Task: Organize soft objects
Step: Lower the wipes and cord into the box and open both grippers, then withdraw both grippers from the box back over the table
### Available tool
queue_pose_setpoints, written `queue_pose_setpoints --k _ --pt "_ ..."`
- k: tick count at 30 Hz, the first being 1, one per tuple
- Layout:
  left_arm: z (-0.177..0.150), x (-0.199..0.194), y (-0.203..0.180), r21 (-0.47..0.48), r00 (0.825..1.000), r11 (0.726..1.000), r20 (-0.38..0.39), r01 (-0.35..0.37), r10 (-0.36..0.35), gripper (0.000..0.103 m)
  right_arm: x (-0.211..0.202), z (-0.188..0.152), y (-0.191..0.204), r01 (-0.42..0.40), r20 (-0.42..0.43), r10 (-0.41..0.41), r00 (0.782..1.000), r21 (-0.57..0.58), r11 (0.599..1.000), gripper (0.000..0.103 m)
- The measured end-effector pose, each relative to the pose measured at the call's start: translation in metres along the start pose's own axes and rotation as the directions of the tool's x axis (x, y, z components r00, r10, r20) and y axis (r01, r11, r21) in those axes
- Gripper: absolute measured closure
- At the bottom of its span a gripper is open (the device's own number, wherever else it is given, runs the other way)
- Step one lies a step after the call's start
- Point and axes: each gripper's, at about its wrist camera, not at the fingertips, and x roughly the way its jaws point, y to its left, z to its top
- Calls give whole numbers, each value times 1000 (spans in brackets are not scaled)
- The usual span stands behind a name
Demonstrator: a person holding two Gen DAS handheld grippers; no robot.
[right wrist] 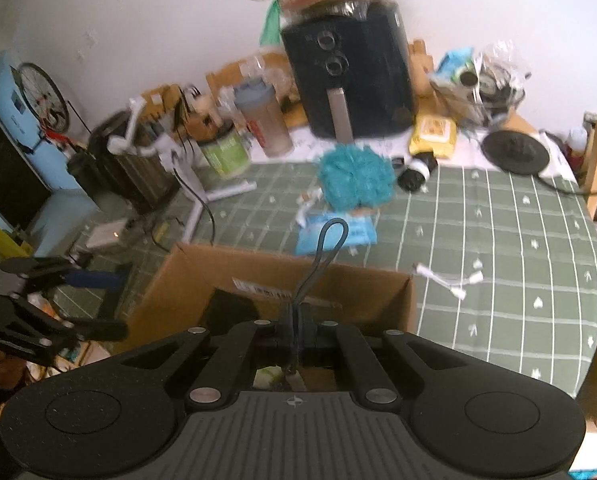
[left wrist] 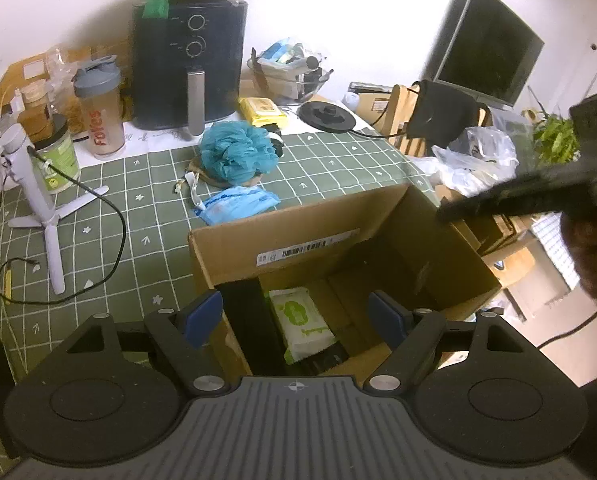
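Right gripper (right wrist: pixel 296 330): jaws nearly together, pinching a dark cord loop (right wrist: pixel 325 248) that rises upright above the cardboard box (right wrist: pixel 282 276). Box: open-topped, on the green checked tablecloth (right wrist: pixel 498 248), barcode label on its inner wall. Beyond the box: blue packet (right wrist: pixel 358 234), teal bath pouf (right wrist: pixel 354 178), yellow wipes pack (right wrist: pixel 434 132), black air fryer (right wrist: pixel 350 76), shaker bottle (right wrist: pixel 266 120), green-labelled jar (right wrist: pixel 224 152), white tripod stand (right wrist: pixel 194 184). Left gripper (right wrist: pixel 78 304): at the left edge, beside the box; jaw state unclear.
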Motion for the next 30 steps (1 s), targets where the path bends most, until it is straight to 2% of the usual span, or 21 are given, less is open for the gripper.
queue_pose_setpoints --k 1,2,3,4,5,10,15,30 --pt "-1 -1 0 -3 1000 1000 1 -2 2 23 5 -2 1 10 -21 -10 1000 4 1000 74" --pt "-3 -3 0 -7 1000 1000 2 -5 5 23 8 -6 1 19 -31 -19 999 10 1000 62" --pt "-5 -4 1 -12 1000 1000 2 -9 9 23 10 -10 2 24 -33 -24 999 14 1000 34" --pt "-7 -5 1 -17 1000 1000 2 -13 13 23 11 -14 3 30 -32 -29 999 16 999 16" --pt "-9 -6 2 -23 1000 1000 2 -16 16 23 11 -18 5 35 -28 -34 999 16 999 13" --pt "-17 -10 6 -49 1000 998 -1 -27 27 23 11 -27 9 35 -35 -34 999 24 999 6" --pt "-22 -14 9 -64 999 997 2 -35 36 23 11 -33 16 69 -36 -69 997 17 997 0" --pt "-26 -9 9 -77 999 996 -20 -33 32 23 -2 -43 12 202 -18 -202 979 38 979 0"
